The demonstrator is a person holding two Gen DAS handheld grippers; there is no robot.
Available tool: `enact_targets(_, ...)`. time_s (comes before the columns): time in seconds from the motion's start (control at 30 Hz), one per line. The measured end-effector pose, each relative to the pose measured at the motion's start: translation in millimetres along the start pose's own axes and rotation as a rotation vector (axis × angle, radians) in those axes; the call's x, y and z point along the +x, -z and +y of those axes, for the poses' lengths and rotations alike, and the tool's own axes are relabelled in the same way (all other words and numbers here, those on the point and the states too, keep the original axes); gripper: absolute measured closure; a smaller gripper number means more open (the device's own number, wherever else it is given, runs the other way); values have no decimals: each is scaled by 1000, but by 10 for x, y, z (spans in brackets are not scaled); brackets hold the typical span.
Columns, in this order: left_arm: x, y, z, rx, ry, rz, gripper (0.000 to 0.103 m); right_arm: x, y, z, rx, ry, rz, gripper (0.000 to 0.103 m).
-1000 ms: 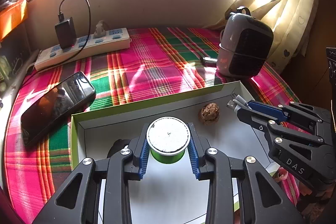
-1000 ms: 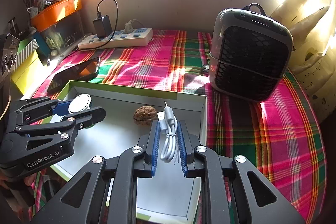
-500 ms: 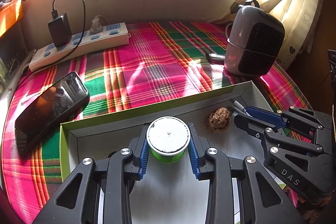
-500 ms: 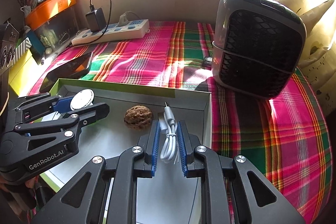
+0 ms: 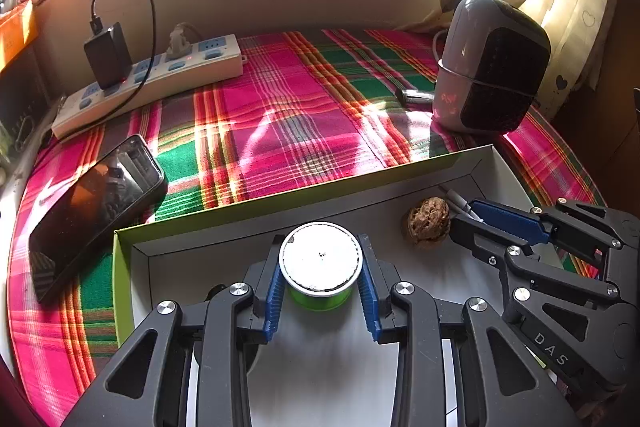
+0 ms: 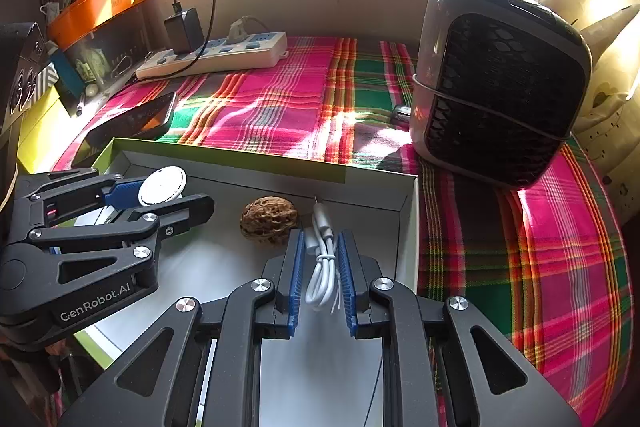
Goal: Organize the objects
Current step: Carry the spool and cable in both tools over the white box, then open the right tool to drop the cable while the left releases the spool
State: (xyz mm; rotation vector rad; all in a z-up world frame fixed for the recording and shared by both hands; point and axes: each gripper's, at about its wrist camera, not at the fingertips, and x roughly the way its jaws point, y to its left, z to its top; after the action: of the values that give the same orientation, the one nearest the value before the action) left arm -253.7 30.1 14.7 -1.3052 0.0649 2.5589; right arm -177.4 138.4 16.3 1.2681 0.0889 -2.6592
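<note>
1. Spool (image 5: 320, 263), green with a white cap, sits clamped between the blue pads of the left tool (image 5: 322, 287), hanging over the grey floor of the green-rimmed box (image 5: 120, 267). Against the picture a second back, the box's far wall has slid away toward 12 o'clock and the walnut (image 5: 428, 223) now lies at 2 o'clock of the spool, nearer the right tool (image 5: 476, 217) than it was. My reading: the left tool has drawn back and down toward the near end of the box, so the spool is about to be set down, not yet released. The phone (image 5: 96, 203) at 9 o'clock and the power strip (image 5: 152, 79) at 11 o'clock rest on the plaid-covered surface (image 5: 288, 131), outside the box.

2. In the right wrist view, the right tool (image 6: 322, 267) is closed on a coiled white cable (image 6: 322, 267), its plug pointing to 12 o'clock. The walnut (image 6: 269, 219) has moved from ahead of the pads to just beside the left pad, at 10 o'clock, close enough that I cannot tell if they touch. The left tool (image 6: 160, 195) holds the spool (image 6: 162, 185) at 9 o'clock. The heater (image 6: 500, 83) stands outside the box at 2 o'clock. Judging by this, the cable goes down in the box's right end; lowering carelessly could nudge the walnut.
</note>
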Motion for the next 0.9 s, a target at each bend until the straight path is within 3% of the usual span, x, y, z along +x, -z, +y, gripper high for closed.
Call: enact_targets(0.9, 12, -20, 29, -1, -2, 5, 71, -29, -3, 52, -4, 9, -7, 82)
